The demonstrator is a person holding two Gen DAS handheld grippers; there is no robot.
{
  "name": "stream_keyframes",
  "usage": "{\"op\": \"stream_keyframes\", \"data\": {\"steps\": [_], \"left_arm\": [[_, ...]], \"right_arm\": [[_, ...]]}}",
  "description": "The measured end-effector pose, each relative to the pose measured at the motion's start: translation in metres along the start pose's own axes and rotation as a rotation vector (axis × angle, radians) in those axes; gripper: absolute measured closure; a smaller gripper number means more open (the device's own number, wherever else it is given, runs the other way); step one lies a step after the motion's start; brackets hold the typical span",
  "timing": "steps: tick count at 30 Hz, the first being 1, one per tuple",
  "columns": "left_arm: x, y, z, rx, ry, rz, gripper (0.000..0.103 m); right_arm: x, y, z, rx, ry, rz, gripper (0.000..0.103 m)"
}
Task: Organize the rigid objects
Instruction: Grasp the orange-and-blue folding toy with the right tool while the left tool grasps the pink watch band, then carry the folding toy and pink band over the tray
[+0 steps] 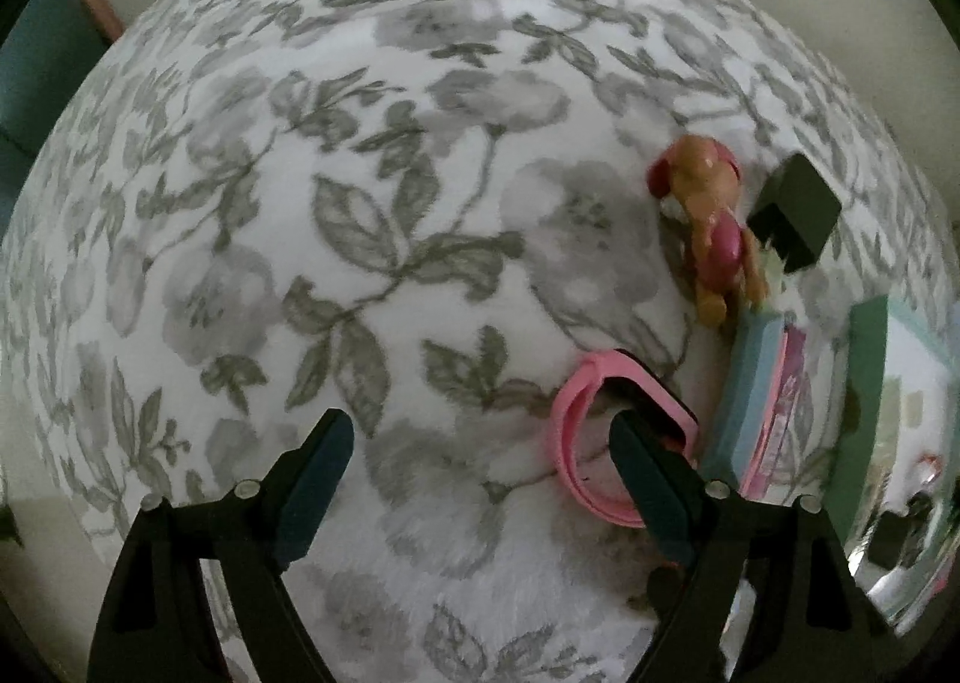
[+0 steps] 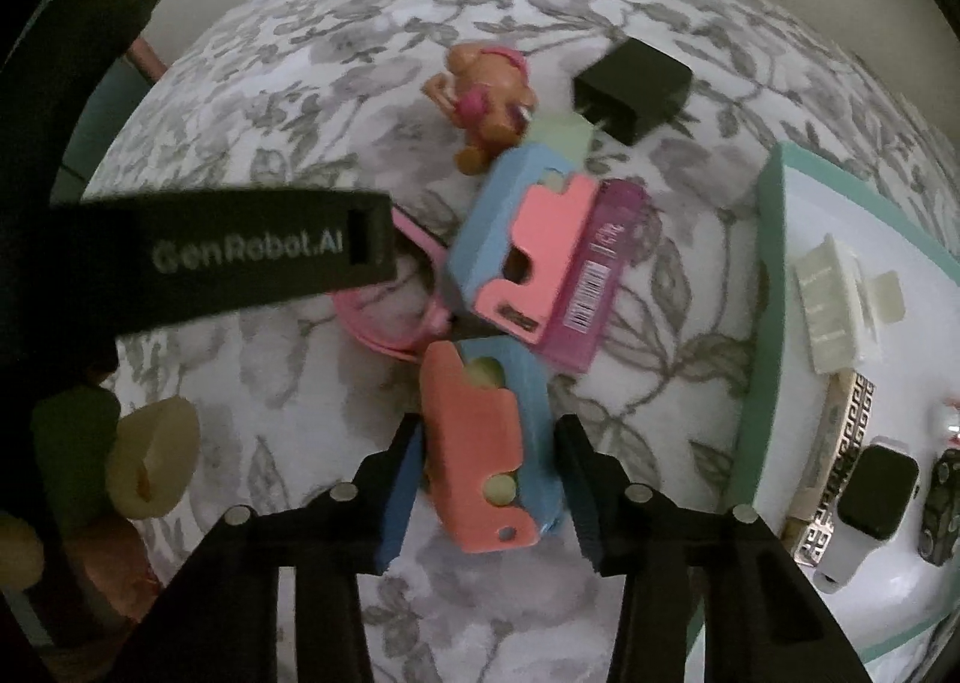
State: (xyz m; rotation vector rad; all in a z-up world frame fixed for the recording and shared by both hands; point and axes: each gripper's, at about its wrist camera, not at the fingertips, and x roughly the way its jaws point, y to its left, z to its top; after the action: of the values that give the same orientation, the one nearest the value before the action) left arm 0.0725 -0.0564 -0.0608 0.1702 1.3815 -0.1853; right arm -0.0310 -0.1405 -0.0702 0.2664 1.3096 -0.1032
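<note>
My right gripper (image 2: 489,473) is shut on a pink and blue plastic toy (image 2: 480,455), one pad against each side. Just beyond it, a second pink and blue toy (image 2: 528,257) rests against a purple packet (image 2: 600,275). My left gripper (image 1: 480,452) stands open above the floral cloth (image 1: 360,203) with nothing between its pads. Its right finger (image 1: 648,479) overlaps the loop of a pink wristband (image 1: 570,443); I cannot tell whether they touch. A toy dog (image 1: 708,221) and a black charger block (image 1: 792,209) lie further back.
A teal-rimmed white tray (image 2: 768,293) at the right holds a white clip (image 2: 834,311), a patterned bracelet (image 2: 840,461) and a smartwatch (image 2: 870,503). The left gripper's black housing (image 2: 240,257) crosses the right wrist view. A pale rounded object (image 2: 156,461) sits at the left.
</note>
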Motion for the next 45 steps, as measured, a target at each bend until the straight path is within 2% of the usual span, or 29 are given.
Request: {"op": "stream_keyframes", "data": {"steps": [2, 4, 11, 19, 22, 28, 34, 45], "left_arm": [[0.007, -0.009, 0.000, 0.044, 0.000, 0.033, 0.032], [0.006, -0.017, 0.000, 0.063, -0.013, 0.035, 0.037], [0.000, -0.042, -0.005, 0.149, -0.032, 0.016, 0.070], [-0.002, -0.062, -0.007, 0.172, -0.041, -0.002, 0.082], [-0.002, -0.063, -0.009, 0.169, -0.040, -0.010, 0.092], [-0.007, -0.051, -0.007, 0.141, -0.035, -0.043, 0.093], [-0.023, -0.043, -0.002, 0.135, -0.066, -0.055, 0.093], [-0.089, -0.009, -0.001, 0.100, -0.257, -0.093, 0.093]], "right_arm": [[-0.002, -0.004, -0.001, 0.006, 0.005, 0.001, 0.057], [-0.003, -0.005, -0.002, 0.006, 0.006, 0.003, 0.057], [-0.002, 0.008, -0.004, -0.016, 0.011, -0.016, 0.057], [0.000, 0.021, -0.009, -0.035, 0.013, -0.027, 0.057], [0.002, 0.023, -0.009, -0.040, 0.010, -0.034, 0.057], [0.005, 0.024, -0.007, -0.039, 0.013, -0.036, 0.058], [0.000, 0.018, -0.004, -0.004, 0.014, 0.004, 0.058], [-0.033, 0.003, 0.005, 0.043, -0.067, 0.061, 0.058]]}}
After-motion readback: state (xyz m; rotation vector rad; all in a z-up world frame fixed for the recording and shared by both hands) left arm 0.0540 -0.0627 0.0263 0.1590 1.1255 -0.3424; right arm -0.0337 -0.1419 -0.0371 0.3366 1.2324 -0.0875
